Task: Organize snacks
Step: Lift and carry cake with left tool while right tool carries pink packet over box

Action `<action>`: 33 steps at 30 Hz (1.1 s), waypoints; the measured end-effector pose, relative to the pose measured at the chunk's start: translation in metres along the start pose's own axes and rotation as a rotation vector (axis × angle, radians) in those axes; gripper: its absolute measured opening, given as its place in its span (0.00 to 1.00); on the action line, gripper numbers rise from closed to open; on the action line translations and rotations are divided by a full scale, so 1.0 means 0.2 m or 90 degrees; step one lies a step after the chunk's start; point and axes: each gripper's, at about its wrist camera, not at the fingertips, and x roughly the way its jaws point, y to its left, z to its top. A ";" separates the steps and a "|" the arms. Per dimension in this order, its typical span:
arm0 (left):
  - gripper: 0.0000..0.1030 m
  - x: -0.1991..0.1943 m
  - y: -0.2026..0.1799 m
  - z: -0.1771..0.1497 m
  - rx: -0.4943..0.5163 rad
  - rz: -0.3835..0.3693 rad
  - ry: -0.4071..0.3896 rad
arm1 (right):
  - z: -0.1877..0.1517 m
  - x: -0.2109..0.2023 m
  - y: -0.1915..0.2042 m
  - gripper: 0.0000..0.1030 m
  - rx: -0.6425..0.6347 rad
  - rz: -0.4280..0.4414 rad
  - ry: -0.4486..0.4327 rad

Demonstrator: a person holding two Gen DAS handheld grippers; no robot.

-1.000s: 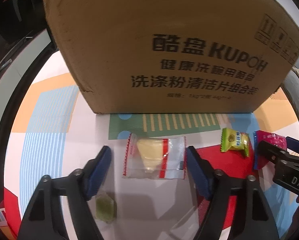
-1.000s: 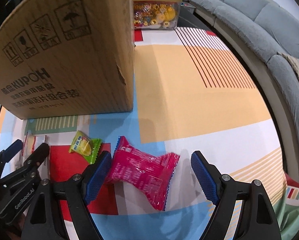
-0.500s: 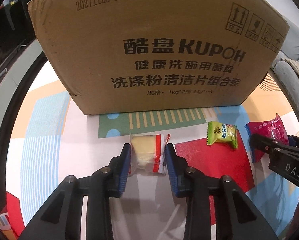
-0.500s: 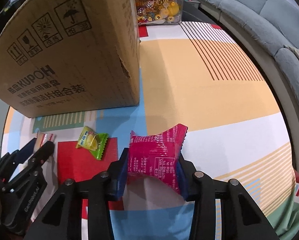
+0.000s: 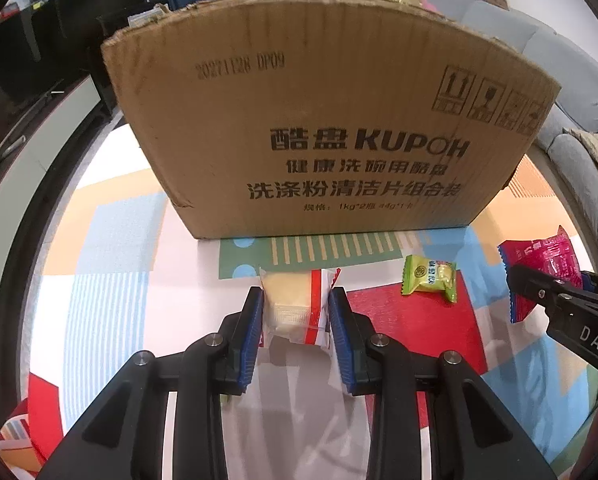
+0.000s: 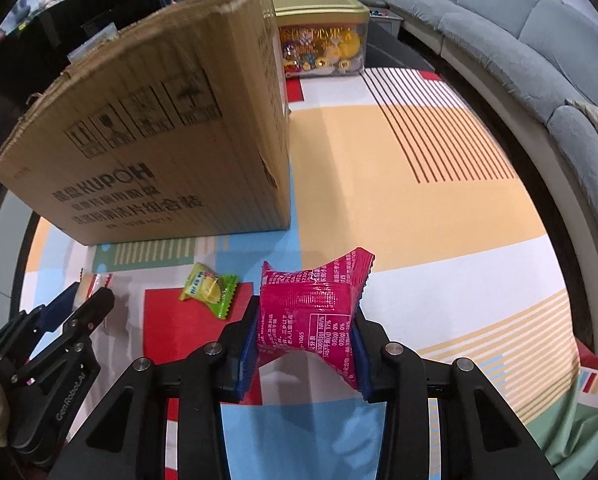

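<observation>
Cardboard box anchors the scene. Just in front of it the left gripper has closed onto the clear-wrapped pale snack, pads pinching its two long sides. Toward the box's right corner the right gripper squeezes the pink packet, whose film has buckled. Both look light, soft and slippery; mid-body grips seem safest. A green candy lies between them, near the box.
</observation>
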 end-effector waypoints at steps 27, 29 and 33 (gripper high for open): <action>0.32 -0.42 -0.01 0.02 -0.020 0.012 -0.058 | 0.01 -0.38 0.03 0.39 -0.020 0.021 -0.090; 0.32 -0.43 0.00 0.02 -0.020 0.012 -0.062 | 0.01 -0.41 0.03 0.39 -0.020 0.023 -0.095; 0.32 -0.48 0.00 0.03 -0.020 0.012 -0.071 | 0.01 -0.45 0.03 0.39 -0.021 0.029 -0.103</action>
